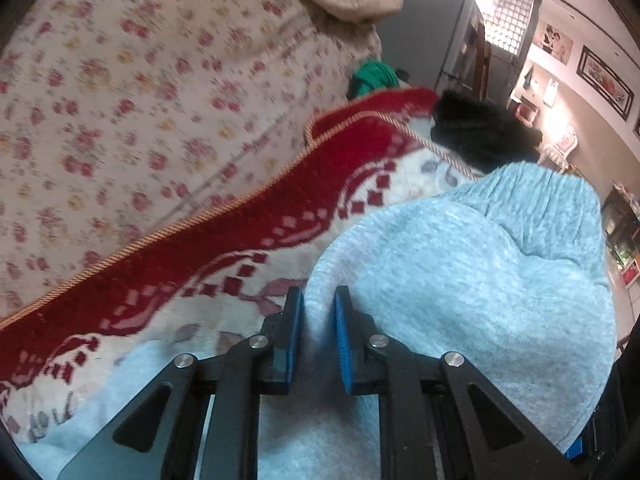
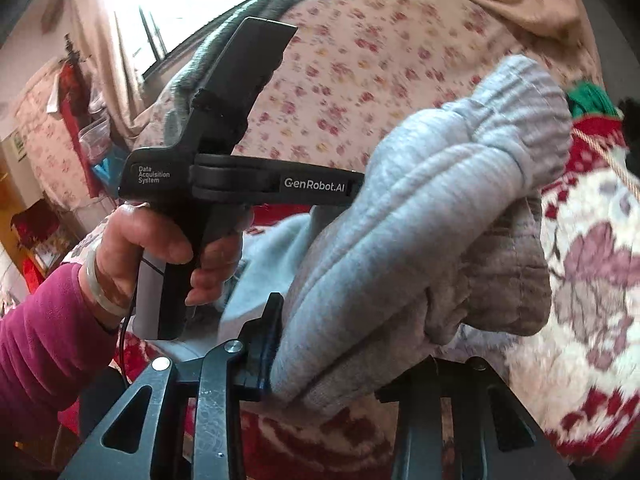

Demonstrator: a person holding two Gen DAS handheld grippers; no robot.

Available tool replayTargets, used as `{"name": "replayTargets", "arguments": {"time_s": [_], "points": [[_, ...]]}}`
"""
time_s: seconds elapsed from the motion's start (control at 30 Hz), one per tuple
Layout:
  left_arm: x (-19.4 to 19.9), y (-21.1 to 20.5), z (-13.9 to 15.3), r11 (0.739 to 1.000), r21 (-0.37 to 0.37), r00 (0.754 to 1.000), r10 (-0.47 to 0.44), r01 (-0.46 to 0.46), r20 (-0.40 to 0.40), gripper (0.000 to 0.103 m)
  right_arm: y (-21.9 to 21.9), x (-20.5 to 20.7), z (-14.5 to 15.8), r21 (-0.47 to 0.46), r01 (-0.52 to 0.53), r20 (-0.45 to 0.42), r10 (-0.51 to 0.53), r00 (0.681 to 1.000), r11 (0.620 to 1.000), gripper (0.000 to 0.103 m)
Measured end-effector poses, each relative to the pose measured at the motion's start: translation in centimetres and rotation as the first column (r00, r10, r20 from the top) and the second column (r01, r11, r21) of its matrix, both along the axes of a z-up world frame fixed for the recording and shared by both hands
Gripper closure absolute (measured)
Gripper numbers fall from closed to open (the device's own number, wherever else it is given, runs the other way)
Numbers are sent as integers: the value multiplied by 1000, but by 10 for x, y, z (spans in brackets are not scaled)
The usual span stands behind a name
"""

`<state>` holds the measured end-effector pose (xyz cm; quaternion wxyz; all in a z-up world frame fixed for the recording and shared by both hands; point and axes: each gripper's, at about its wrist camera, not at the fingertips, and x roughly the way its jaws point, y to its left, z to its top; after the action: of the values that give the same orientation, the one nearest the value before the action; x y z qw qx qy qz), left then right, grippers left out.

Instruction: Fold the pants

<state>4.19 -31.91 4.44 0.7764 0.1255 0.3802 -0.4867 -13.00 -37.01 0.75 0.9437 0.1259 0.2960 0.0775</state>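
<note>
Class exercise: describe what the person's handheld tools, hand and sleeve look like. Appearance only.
Left tool: black linkage arms, silver pivot bolts, blue ribbed pads. Seen from the right wrist view, its black pistol-grip body reads "Data Acquisition System" and "GenRobot.AI", trailing a thin black cable. The hand wears a pale bangle and magenta sleeve.

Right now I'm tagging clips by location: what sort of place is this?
Probably a lived-in home bedroom: a red-and-cream patterned blanket over a floral sheet, framed pictures on the wall, a curtained window.

Soft grey fleece pants [image 1: 460,280] lie on a woolly blanket [image 1: 224,240] — both matt cloth.
</note>
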Motion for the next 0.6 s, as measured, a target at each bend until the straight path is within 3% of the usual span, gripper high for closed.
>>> {"name": "replayTargets", "arguments": {"time_s": [0.3,0.4,0.43,0.6], "points": [[17,73,39,988,-69,990,139,-136,31,93,48,19,37,-109,-105,68,113,991,988,66],[25,106,46,975,-91,978,204,-201,29,96,73,26,45,-151,-150,83,164,983,977,67],[29,121,48,969,-100,973,229,-226,25,103,79,29,46,-160,-163,86,178,980,974,67],[40,184,47,934,-115,940,341,-337,18,103,124,50,54,-216,-246,83,269,960,945,68]]}}
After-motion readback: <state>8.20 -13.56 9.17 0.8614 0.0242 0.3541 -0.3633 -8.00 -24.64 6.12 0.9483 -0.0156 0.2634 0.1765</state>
